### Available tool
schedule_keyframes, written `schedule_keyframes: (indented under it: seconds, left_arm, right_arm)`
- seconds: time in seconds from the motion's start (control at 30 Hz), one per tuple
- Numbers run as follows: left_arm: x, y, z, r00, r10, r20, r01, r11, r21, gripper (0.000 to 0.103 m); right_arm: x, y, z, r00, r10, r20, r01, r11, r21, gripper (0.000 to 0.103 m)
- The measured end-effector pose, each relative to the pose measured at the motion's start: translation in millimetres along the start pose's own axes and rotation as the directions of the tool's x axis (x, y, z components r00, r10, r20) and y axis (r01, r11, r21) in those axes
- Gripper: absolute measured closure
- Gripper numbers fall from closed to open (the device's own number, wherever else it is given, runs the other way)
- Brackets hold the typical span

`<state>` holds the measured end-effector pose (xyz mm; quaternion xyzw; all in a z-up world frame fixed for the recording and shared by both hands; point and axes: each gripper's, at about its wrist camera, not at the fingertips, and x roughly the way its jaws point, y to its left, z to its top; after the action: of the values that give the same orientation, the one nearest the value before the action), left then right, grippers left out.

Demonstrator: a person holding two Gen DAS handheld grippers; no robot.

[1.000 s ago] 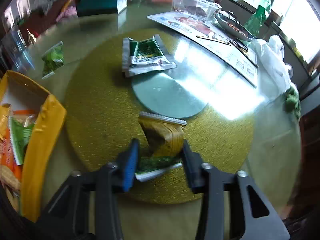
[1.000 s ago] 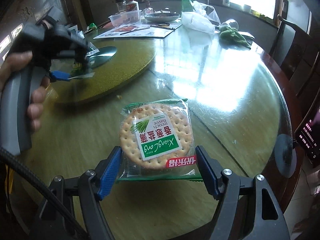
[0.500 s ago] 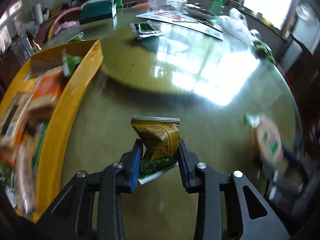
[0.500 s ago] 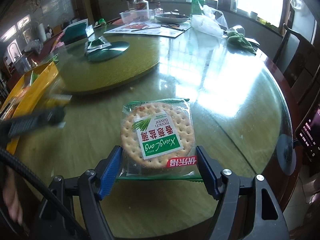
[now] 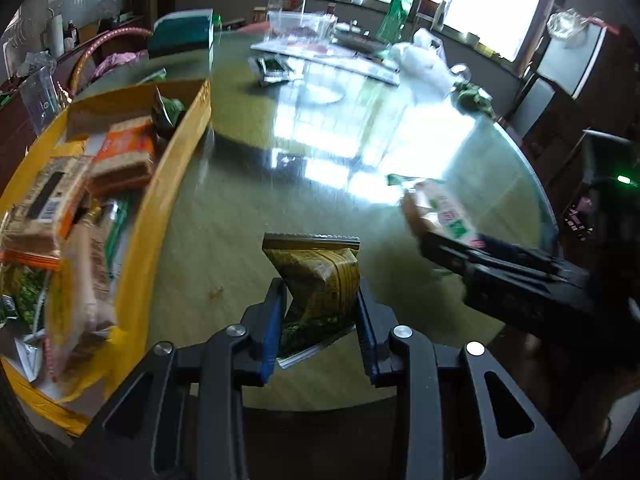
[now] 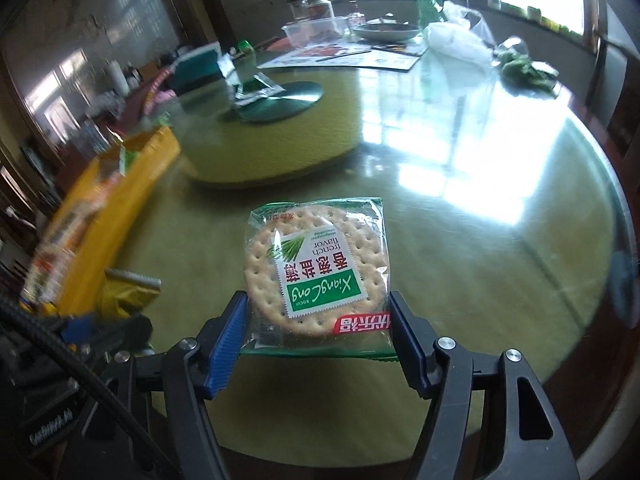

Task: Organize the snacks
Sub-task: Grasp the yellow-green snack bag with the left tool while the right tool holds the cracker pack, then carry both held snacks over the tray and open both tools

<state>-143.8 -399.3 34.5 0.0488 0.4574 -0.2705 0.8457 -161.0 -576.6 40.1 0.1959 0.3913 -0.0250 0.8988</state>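
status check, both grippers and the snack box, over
Left gripper shut on yellow snack packet. Right gripper shut on cracker pack. Yellow box left of both, already holding snacks. Nothing blocking.

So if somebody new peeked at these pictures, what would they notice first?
Probably the big round cracker packet with the green label, held up over the shiny table by the right tool. Next, the crumpled golden snack packet gripped in the left tool. And on the left, the yellow box stuffed with snacks.
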Motion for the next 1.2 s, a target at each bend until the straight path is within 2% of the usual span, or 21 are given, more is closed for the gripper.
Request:
schedule_keyframes:
  seconds: [0.17,0.37,0.43,0.57,0.63,0.7,0.83,0.97,1.2]
  left_arm:
    - [-27.2,21.6,2.1,0.998,-0.053,0.043,0.055,0.997,-0.052,0.068]
    - [-75.5,67.1,7.9,0.991,-0.040,0.129,0.057,0.990,-0.130,0.068]
    - [-91.7,86.1,11.7,0.986,-0.022,0.168,0.049,0.986,-0.158,0.068]
    - [-111.5,136.8,28.2,0.973,0.062,0.222,-0.007,0.970,-0.242,0.068]
    - [-112.5,161.9,38.9,0.968,0.111,0.225,-0.046,0.960,-0.277,0.068]
    - [-108.2,182.6,47.2,0.968,0.126,0.216,-0.056,0.951,-0.304,0.068]
    - [-89.6,226.5,68.2,0.977,0.114,0.180,-0.041,0.929,-0.367,0.068]
    - [-73.0,253.0,79.4,0.985,0.088,0.149,-0.023,0.921,-0.389,0.068]
    - [-29.4,275.2,103.9,0.996,0.067,0.055,-0.041,0.925,-0.378,0.068]
  right_arm:
    - [3.6,13.5,5.9,0.992,0.126,-0.002,-0.126,0.991,0.051,0.036]
    - [-11.7,65.8,22.3,0.972,0.230,0.041,-0.228,0.973,-0.041,0.036]
    - [-14.0,93.6,32.5,0.962,0.270,0.040,-0.265,0.959,-0.096,0.036]
    - [-7.2,137.9,50.4,0.945,0.328,0.000,-0.322,0.930,-0.179,0.036]
    - [1.8,157.1,58.2,0.942,0.334,-0.022,-0.331,0.920,-0.210,0.036]
    - [15.5,178.4,67.7,0.940,0.337,-0.058,-0.341,0.911,-0.231,0.036]
    - [45.3,213.8,86.4,0.933,0.341,-0.119,-0.360,0.898,-0.253,0.036]
    - [68.5,235.3,98.7,0.927,0.336,-0.166,-0.370,0.893,-0.256,0.036]
    - [104.7,248.2,113.3,0.937,0.279,-0.210,-0.329,0.906,-0.267,0.036]
